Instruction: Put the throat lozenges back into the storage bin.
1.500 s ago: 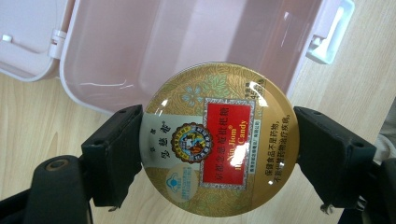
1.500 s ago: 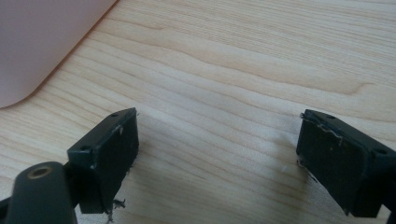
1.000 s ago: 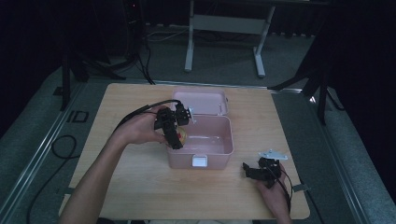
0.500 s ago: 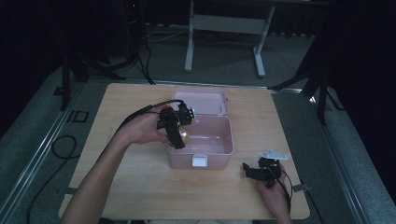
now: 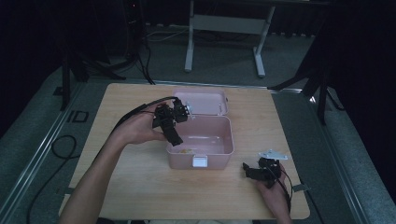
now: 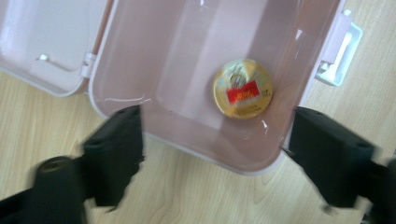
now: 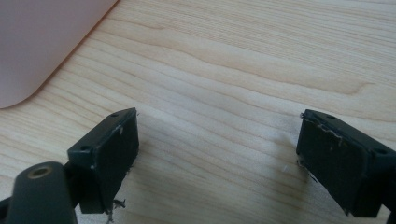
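An open pink box (image 5: 219, 156) stands mid-table with its lid (image 5: 205, 101) folded back. A round yellow disc with a red label (image 6: 243, 88) lies flat on the box floor, near the front left corner in the high view (image 5: 187, 150). My left gripper (image 5: 174, 137) hangs over the box's left rim, and in the left gripper view (image 6: 215, 126) its jaws are open wide with nothing between them, the disc below. My right gripper (image 5: 250, 171) rests on the table right of the box, open and empty (image 7: 217, 126).
The wooden table (image 5: 140, 186) has bare room at the front left and on the right. A white latch (image 5: 200, 161) sits on the box's front wall. The box's corner (image 7: 42, 42) is close to my right gripper. Cables trail off the table's left side.
My left gripper has risen a little and drawn back toward the box's left rim, and the yellow disc now lies free on the box floor. The right gripper has not moved.
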A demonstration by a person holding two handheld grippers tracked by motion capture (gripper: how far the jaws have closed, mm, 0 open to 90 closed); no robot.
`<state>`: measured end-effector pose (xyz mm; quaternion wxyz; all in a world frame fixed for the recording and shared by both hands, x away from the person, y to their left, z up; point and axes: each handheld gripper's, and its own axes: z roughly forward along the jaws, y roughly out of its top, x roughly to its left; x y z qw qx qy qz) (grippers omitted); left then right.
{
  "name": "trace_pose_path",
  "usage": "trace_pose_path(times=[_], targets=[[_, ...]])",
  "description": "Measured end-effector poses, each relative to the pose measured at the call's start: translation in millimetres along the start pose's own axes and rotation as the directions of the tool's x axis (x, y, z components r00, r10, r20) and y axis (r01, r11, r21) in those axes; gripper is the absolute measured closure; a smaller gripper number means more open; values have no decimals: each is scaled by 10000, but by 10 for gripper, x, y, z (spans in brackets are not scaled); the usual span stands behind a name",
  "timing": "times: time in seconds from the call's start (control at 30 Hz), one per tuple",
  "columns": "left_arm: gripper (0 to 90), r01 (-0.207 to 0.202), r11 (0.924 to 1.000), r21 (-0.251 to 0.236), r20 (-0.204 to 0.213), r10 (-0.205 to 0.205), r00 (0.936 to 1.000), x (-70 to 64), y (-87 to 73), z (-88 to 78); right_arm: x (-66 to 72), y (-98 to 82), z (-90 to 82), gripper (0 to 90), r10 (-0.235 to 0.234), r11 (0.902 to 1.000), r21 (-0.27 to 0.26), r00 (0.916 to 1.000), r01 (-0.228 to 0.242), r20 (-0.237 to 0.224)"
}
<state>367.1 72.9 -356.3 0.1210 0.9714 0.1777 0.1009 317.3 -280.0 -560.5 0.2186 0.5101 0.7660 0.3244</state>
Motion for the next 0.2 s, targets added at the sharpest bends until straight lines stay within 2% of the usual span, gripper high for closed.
trace_pose_path(times=[0.2], targets=[[236, 277, 9996, -28, -316, -277, 9991, -27, -176, -53, 1, 0, -1, 128, 1, 10000, 4, 10000, -1, -1]])
